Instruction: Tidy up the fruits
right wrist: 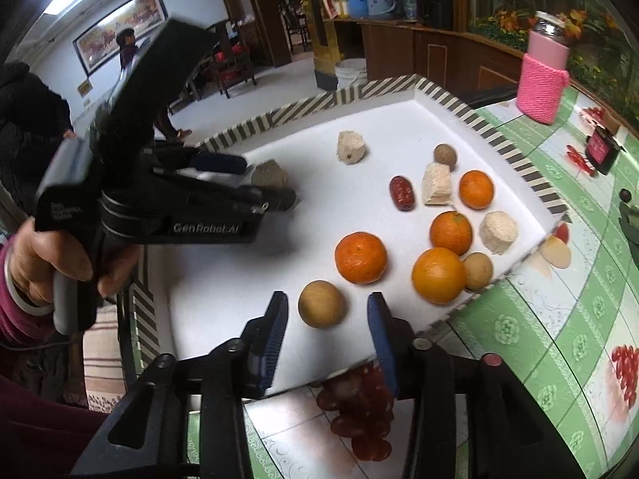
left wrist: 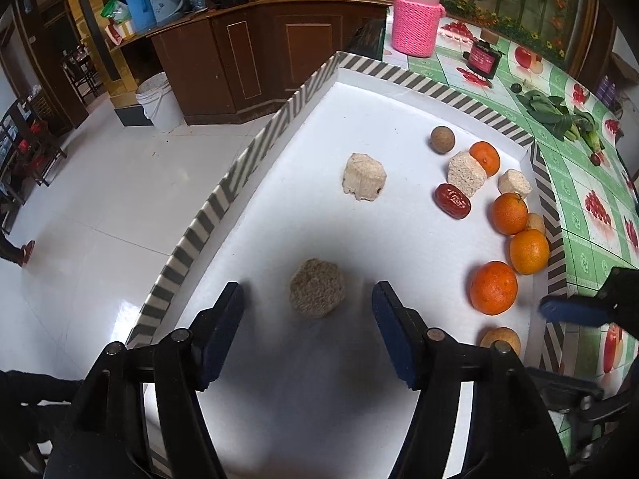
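A white tray (left wrist: 279, 379) with a striped rim (right wrist: 383, 88) holds several oranges (left wrist: 493, 287) (right wrist: 360, 257), beige puffed-grain chunks, a red date (left wrist: 452, 200) (right wrist: 401, 192) and brown round fruits. My left gripper (left wrist: 307, 307) is open, its fingers on either side of a beige chunk (left wrist: 317, 293) (right wrist: 269, 174) on the tray. My right gripper (right wrist: 327, 319) is open around a tan round fruit (right wrist: 322, 303) (left wrist: 501, 339) at the tray's near edge. The left gripper also shows in the right wrist view (right wrist: 263, 181).
The tray sits on a green fruit-print tablecloth (right wrist: 559, 319). A pink knit-sleeved jar (left wrist: 417, 20) (right wrist: 543, 80), a dark red box (left wrist: 483, 58) and leafy greens (left wrist: 559, 115) stand beyond the tray. Left of it is open floor with a white bucket (left wrist: 157, 99).
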Demonstrator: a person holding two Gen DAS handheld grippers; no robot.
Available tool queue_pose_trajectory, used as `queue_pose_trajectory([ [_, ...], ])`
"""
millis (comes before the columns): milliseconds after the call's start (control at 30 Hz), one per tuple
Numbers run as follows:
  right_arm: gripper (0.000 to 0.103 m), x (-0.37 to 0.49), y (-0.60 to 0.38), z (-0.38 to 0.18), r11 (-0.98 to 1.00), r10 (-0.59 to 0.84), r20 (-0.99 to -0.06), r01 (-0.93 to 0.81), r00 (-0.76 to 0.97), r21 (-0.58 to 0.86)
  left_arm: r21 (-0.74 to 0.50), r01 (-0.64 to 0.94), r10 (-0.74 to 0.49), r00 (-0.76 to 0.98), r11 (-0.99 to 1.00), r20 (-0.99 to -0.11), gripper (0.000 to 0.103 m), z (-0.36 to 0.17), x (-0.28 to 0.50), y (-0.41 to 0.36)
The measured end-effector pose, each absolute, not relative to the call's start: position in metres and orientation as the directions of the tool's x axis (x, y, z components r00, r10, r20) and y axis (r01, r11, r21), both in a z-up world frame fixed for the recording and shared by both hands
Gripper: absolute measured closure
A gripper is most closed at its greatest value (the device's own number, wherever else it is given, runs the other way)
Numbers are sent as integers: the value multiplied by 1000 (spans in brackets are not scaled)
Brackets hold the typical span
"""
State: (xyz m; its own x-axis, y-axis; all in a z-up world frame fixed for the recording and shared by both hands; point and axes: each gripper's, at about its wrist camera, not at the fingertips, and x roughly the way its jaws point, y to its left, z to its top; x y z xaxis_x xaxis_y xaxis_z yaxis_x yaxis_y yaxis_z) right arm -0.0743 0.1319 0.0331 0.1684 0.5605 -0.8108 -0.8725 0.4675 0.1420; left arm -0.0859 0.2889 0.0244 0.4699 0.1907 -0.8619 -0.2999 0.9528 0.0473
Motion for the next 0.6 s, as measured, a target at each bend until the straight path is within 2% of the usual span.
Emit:
queue_pose_trajectory([
  [133, 52, -70, 121, 38, 501, 586, -789, -847, 182, 177, 49, -315, 204, 481, 948, -852, 37, 27, -93, 290],
  [267, 39, -66, 112, 45, 540, 600, -768, -822, 224, 182, 50, -329, 221, 505, 943, -835, 36, 32, -100, 287],
  [300, 37, -66, 111, 48, 550, 602, -761, -816, 241, 177, 55, -332, 230, 515, 942, -826, 35, 34, -101, 286],
  [367, 32, -64, 107, 53, 580, 608, -742, -796, 282, 172, 62, -342, 251, 542, 938, -802, 24, 40, -106, 280],
  [600, 20, -46, 97, 56, 671, 607, -708, -711, 362, 212, 93, -344, 297, 605, 934, -739, 20, 51, -115, 258],
])
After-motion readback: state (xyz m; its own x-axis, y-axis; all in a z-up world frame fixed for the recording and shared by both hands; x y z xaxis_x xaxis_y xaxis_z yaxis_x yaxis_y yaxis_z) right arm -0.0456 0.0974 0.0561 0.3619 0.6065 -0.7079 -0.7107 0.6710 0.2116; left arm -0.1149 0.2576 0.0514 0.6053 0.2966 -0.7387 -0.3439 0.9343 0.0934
